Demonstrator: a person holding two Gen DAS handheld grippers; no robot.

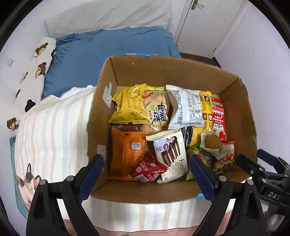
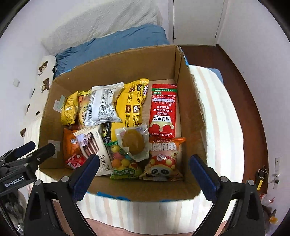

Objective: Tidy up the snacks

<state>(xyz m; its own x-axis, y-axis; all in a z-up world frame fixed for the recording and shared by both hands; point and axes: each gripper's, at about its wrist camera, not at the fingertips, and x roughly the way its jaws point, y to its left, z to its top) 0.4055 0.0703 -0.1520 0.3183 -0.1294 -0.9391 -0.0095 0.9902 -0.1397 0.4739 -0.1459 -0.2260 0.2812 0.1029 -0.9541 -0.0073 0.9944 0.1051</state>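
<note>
Straight below me lies a bed under a cream striped quilt [image 1: 54,130]. Ahead of me a blue pillow [image 1: 112,54] rests against a white padded headboard [image 1: 108,16]. Off to my left, a long bear-print bolster [image 1: 36,72] runs along the white wall [image 1: 10,87]. Ahead and to my right stands a white door [image 1: 208,23], with dark wood floor [image 2: 253,101] showing beside the bed.

A home bedroom: a bed [image 1: 54,127] with a striped quilt, a blue pillow [image 1: 108,54] and a bear-print bolster [image 1: 36,72] stands against white walls, near a white door [image 1: 204,23] and dark wooden floor [image 2: 250,94].
</note>
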